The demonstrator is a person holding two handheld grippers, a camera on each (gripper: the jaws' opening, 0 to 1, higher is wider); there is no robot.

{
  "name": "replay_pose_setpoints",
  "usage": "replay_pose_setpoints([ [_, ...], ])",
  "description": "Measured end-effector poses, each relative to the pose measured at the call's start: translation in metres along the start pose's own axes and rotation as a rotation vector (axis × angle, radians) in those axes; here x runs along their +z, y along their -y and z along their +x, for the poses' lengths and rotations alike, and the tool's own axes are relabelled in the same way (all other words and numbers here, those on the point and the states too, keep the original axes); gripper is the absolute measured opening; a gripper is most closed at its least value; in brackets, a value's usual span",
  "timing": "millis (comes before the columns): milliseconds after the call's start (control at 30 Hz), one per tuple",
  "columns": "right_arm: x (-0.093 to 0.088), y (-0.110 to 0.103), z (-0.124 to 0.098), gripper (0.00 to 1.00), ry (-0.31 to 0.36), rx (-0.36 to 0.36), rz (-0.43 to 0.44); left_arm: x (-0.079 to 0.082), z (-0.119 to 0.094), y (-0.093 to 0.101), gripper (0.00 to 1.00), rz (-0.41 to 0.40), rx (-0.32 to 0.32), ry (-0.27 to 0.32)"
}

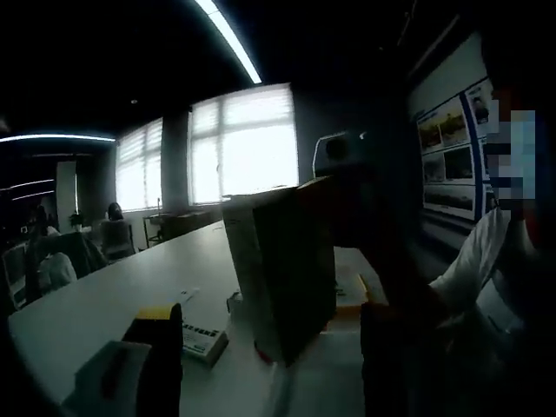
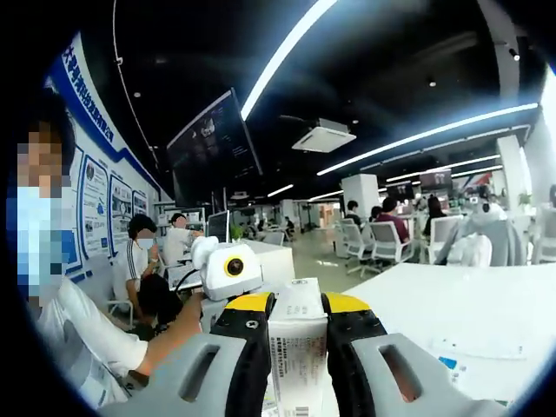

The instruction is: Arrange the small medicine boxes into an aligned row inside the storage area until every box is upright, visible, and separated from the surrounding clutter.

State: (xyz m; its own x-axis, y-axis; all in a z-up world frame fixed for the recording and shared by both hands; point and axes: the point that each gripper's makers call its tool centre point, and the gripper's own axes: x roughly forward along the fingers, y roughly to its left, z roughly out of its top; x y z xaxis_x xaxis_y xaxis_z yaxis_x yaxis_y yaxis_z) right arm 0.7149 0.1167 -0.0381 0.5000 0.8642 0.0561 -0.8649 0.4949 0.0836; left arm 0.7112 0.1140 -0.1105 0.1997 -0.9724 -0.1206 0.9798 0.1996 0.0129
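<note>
In the right gripper view, my right gripper (image 2: 298, 334) is shut on a narrow white medicine box (image 2: 298, 356) with fine print, held upright between the yellow-tipped jaws. In the left gripper view the same box (image 1: 282, 269) looks dark against the bright windows and stands above the white table (image 1: 113, 295), with the right gripper (image 1: 347, 174) behind its top right. My left gripper (image 1: 269, 365) is open, one jaw on each side of the box and apart from it. The left gripper's body (image 2: 228, 269) shows just beyond the held box.
A flat medicine box (image 1: 204, 340) lies on the table left of the held one, and a yellow-edged item (image 1: 352, 291) lies behind it to the right. A person in a white shirt (image 1: 486, 278) stands close by. The table (image 2: 452, 304) carries a blue-marked leaflet (image 2: 452, 360).
</note>
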Motion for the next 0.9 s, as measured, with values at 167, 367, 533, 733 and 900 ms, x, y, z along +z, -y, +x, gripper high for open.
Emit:
replay_pose_setpoints([
  [167, 0.009, -0.008, -0.002, 0.2, 0.042, 0.057, 0.033, 0.002, 0.003, 0.007, 0.73, -0.05, -0.063, 0.042],
  [367, 0.017, -0.013, -0.006, 0.2, 0.084, 0.105, 0.069, 0.002, 0.007, 0.017, 0.56, -0.032, -0.116, 0.05],
  [533, 0.022, -0.008, -0.009, 0.2, 0.104, 0.1, 0.079, 0.007, 0.005, 0.024, 0.3, -0.015, -0.147, 0.08],
  [733, 0.031, -0.005, -0.013, 0.21, 0.16, 0.143, 0.133, 0.015, 0.003, 0.028, 0.25, -0.033, -0.136, 0.102],
  [900, 0.034, -0.007, -0.015, 0.23, 0.185, 0.153, 0.137, 0.019, 0.002, 0.028, 0.22, -0.035, -0.135, 0.112],
])
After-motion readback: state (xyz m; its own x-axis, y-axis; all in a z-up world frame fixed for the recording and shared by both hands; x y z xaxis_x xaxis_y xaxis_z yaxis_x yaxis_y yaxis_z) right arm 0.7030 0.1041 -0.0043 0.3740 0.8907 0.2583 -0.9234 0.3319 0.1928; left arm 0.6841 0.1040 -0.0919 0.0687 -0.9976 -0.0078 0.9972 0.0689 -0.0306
